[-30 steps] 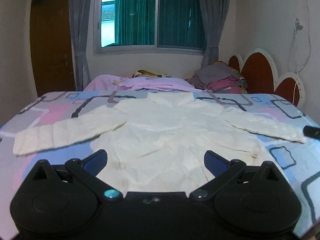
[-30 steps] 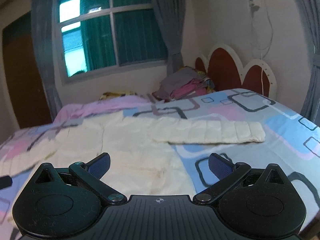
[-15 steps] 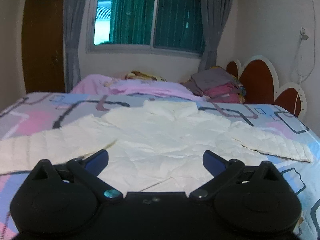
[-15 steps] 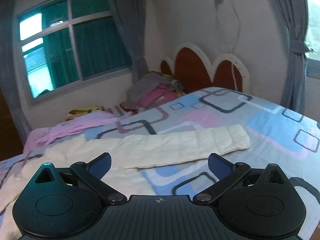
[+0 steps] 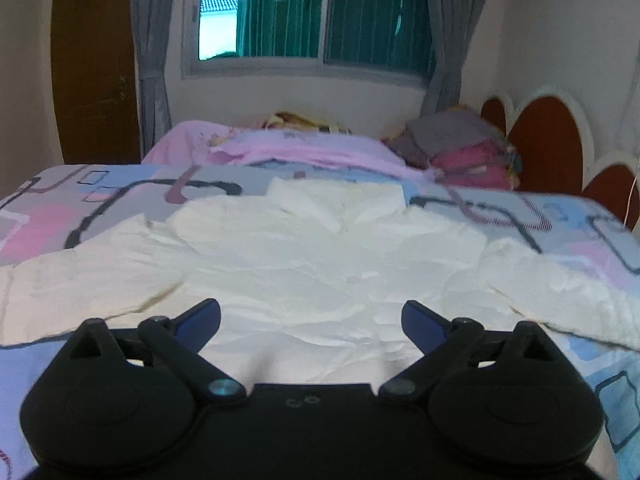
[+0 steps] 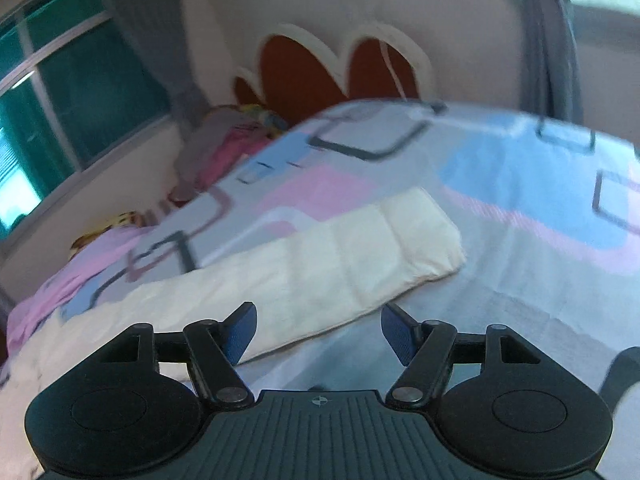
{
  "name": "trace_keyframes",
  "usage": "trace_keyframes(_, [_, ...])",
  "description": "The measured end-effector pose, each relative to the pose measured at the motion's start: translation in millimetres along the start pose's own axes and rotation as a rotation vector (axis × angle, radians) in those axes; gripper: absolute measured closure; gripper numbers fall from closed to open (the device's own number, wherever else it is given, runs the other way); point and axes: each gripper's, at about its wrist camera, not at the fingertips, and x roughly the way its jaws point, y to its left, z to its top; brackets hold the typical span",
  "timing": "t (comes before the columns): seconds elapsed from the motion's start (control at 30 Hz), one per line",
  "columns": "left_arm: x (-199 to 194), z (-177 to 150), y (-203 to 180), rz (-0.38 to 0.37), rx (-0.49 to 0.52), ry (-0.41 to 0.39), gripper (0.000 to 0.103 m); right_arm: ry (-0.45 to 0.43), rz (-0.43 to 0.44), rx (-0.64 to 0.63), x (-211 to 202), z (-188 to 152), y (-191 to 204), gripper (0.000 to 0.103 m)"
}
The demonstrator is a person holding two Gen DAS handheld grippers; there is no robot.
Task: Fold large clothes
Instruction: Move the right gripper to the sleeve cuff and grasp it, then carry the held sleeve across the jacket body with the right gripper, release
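While spread flat across patterned bedspread (image 5: pixel 100 208), cream jacket (image 5: pixel 320 264) under left gripper (image 5: pixel 311 316), jaws wide and just narrowing, pinching nothing. Right gripper (image 6: pixel 318 330) over sleeve (image 6: pixel 360 256) (blurred), jaws just closing, fabric untouched. Beyond: folded clothes pile (image 5: pixel 460 148), headboard (image 5: pixel 552 140), window (image 5: pixel 320 12).

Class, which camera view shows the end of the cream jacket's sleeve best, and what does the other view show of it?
The right wrist view: the sleeve end lies flat and whole on the bedcover, beyond the right gripper. The left wrist view shows the jacket body, with both sleeves running out of frame before their ends.
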Motion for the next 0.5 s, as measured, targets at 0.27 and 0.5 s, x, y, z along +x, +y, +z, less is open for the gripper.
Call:
trace_keyframes(0.27, [26, 5, -53, 0.014, 0.061, 0.042, 0.009, 0.073, 0.042, 0.180, 65, 10, -59, 0.035])
trace_keyframes(0.5, [33, 10, -63, 0.028, 0.048, 0.057, 0.010, 0.066, 0.069, 0.254, 78, 15, -81, 0.063])
